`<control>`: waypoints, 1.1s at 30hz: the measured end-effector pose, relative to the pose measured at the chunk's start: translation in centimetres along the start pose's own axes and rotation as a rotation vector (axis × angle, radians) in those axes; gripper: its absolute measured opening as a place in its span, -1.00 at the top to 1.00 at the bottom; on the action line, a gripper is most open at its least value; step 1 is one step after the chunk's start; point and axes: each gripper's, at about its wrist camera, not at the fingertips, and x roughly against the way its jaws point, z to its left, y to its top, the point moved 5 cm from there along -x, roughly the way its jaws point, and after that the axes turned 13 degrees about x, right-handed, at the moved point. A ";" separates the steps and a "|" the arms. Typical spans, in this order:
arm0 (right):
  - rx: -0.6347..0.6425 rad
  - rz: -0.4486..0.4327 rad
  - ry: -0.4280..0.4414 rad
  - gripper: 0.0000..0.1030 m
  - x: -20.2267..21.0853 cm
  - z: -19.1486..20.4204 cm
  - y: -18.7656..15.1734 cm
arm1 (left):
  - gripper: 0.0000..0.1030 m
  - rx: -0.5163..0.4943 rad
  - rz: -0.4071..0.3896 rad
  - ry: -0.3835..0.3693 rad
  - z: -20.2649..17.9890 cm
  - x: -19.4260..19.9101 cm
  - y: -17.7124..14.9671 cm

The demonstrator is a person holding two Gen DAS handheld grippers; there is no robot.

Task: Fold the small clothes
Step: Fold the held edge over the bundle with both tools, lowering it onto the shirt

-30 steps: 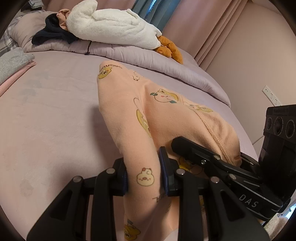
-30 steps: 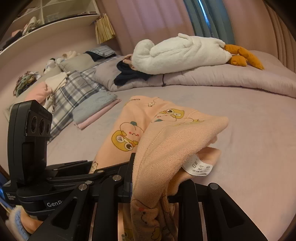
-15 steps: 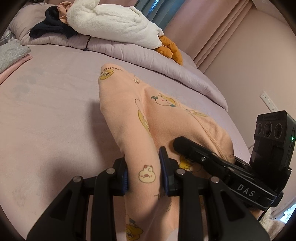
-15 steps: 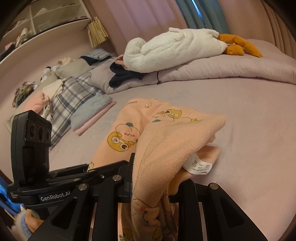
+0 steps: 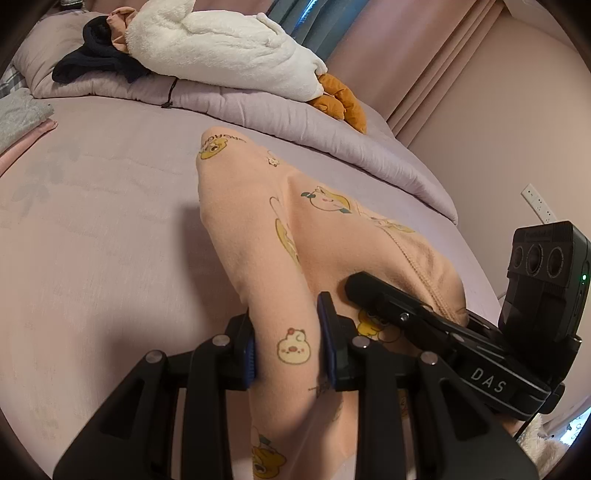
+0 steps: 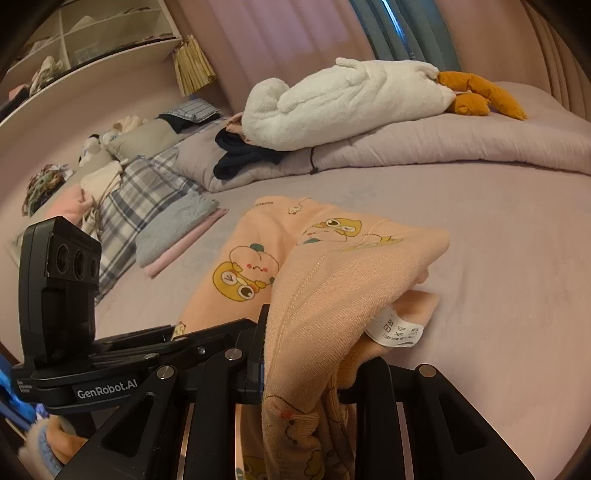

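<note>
Peach garment [image 5: 295,258] clenched in both grippers' jaws, left [image 5: 290,347] and right [image 6: 306,354]; loose bunched grip risks slipping, skewing fold.

We see soft, dim, pinkish indoor light, brightest at the far curtains [image 6: 388,26]; both fisheye views bend and darken at their edges, sharp otherwise.
</note>
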 end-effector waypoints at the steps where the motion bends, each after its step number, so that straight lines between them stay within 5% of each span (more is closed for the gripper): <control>1: 0.001 0.000 0.000 0.53 -0.1 -0.2 0.1 | 0.49 -0.001 0.002 0.002 0.0 -0.2 0.1; 18: -0.100 0.144 0.017 0.53 -3.3 -3.3 -2.0 | 0.47 0.073 0.117 0.084 2.8 -4.4 -0.5; 33: -0.261 0.207 0.059 0.39 -3.5 -5.8 -4.4 | 0.13 0.066 0.118 0.157 4.3 -4.8 -0.9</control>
